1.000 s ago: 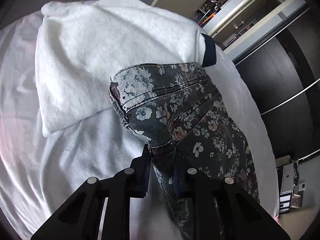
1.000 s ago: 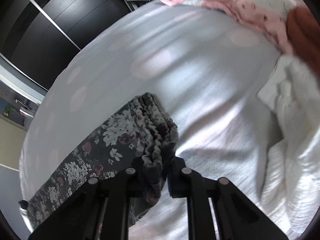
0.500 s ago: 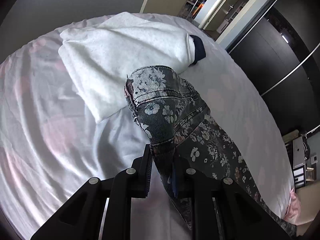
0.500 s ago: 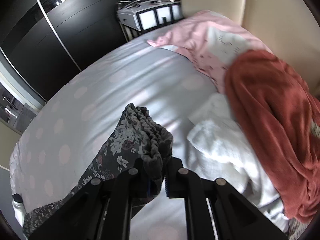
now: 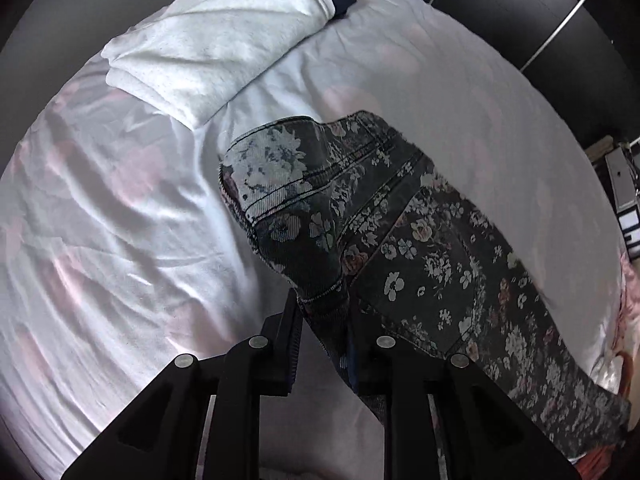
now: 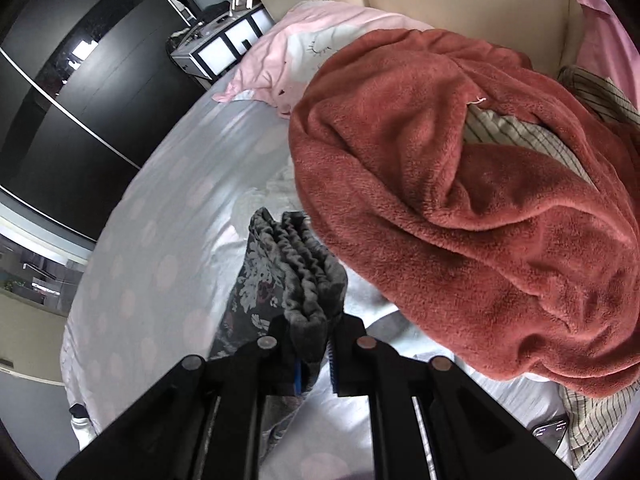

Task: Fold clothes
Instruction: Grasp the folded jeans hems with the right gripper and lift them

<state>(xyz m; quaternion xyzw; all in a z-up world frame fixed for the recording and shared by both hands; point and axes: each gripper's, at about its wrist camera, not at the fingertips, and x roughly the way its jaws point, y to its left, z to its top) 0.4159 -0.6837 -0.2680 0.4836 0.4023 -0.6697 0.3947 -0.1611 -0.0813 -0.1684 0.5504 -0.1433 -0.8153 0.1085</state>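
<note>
Item: floral trousers [image 5: 420, 232], dark grey denim-like cloth printed all over with small white, pale blue and dusty-pink flowers; stitched seams and a turned hem edge show the paler reverse of the print. The garment is raised off the bedsheet [image 5: 120, 220] and stretched between the two tools. Left gripper [image 5: 324, 320]: jaws narrow, pinched on a bunched hem end of the trousers, the cloth running away to the right over the bed. Right gripper [image 6: 316, 344]: jaws narrow, clamped on the gathered elastic waistband [image 6: 304, 264], folded in several ruched grey layers (blue pad edges show at the fingertips). Bedsheet: white with faint pink dots, creased. Also on the bed: a folded white sweater [image 5: 224, 40] with a navy cuff, lying apart from the trousers; a rust-red fleece blanket [image 6: 460, 200] heaped just beside the waistband; a pink garment [image 6: 288, 52] with a small drawn eyelash motif; striped cloth [image 6: 540, 136], possibly a shirt, under the fleece. Writing, brands, labels: none legible in either view.
</note>
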